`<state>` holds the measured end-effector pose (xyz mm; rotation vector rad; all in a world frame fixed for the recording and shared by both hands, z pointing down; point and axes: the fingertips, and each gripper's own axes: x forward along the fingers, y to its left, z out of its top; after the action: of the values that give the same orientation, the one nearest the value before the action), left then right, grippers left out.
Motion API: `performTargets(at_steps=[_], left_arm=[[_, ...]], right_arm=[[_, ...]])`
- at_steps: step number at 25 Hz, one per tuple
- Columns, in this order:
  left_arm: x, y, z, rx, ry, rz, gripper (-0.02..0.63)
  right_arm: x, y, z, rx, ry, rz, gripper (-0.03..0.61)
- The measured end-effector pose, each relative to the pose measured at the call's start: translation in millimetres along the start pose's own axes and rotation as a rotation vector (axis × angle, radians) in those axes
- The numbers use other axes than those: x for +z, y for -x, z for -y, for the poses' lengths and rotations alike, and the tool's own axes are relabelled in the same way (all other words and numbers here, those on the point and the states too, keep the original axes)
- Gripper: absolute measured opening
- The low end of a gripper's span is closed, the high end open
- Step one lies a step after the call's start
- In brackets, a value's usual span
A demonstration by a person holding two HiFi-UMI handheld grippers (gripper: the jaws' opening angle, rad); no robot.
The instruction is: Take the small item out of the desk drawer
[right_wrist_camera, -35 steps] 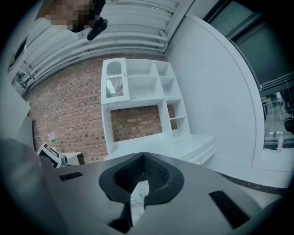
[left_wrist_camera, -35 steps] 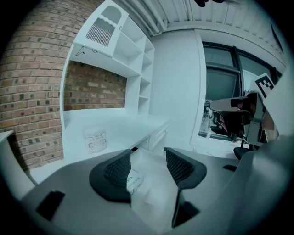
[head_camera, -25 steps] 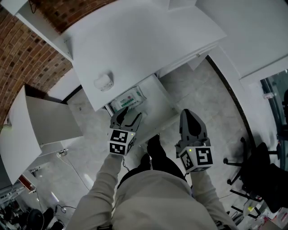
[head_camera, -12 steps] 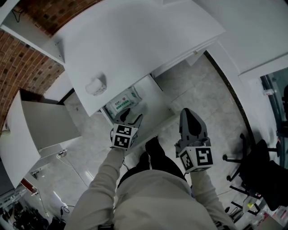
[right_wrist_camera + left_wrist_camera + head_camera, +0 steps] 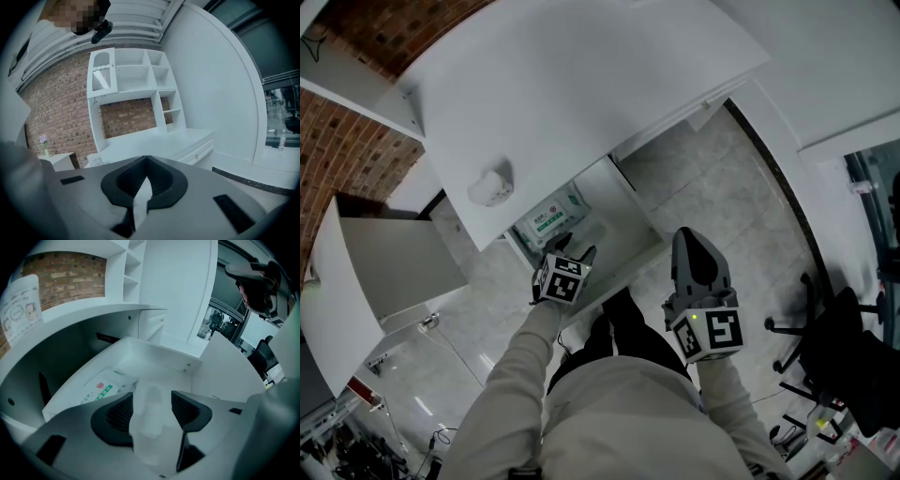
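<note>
Packet (image 5: 96, 392) in drawer (image 5: 161, 359): green label, print illegible.

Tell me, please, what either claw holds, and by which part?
Nothing: left claw, jaws just opening, frames a pale item without gripping; right claw shut, empty.

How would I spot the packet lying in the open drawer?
Find the big white desk; an open drawer juts out from under its front edge. In the drawer, near the desktop's edge, lies a flat white packet. Its green and red printed label sets it apart from the plain, pale small item beside it.
</note>
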<state>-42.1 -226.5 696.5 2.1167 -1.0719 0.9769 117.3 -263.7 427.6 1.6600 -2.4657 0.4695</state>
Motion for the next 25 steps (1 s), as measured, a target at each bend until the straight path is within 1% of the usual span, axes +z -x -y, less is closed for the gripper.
performTargets(at_steps=[11,19,25], left_arm=[[-29,-37,9,-0.037,-0.076,-0.150,0.264],[-53,-57,7,-0.025,-0.116,-0.251,0.262],[-71,-68,6,-0.022,-0.108,-0.303,0.262]], right_arm=[[-7,-7,4,0.001,0.000,-0.027,0.028],[-10,-9,10,-0.007,0.004,-0.036,0.028],[-11,-8,16,-0.020,0.003,-0.042,0.028]])
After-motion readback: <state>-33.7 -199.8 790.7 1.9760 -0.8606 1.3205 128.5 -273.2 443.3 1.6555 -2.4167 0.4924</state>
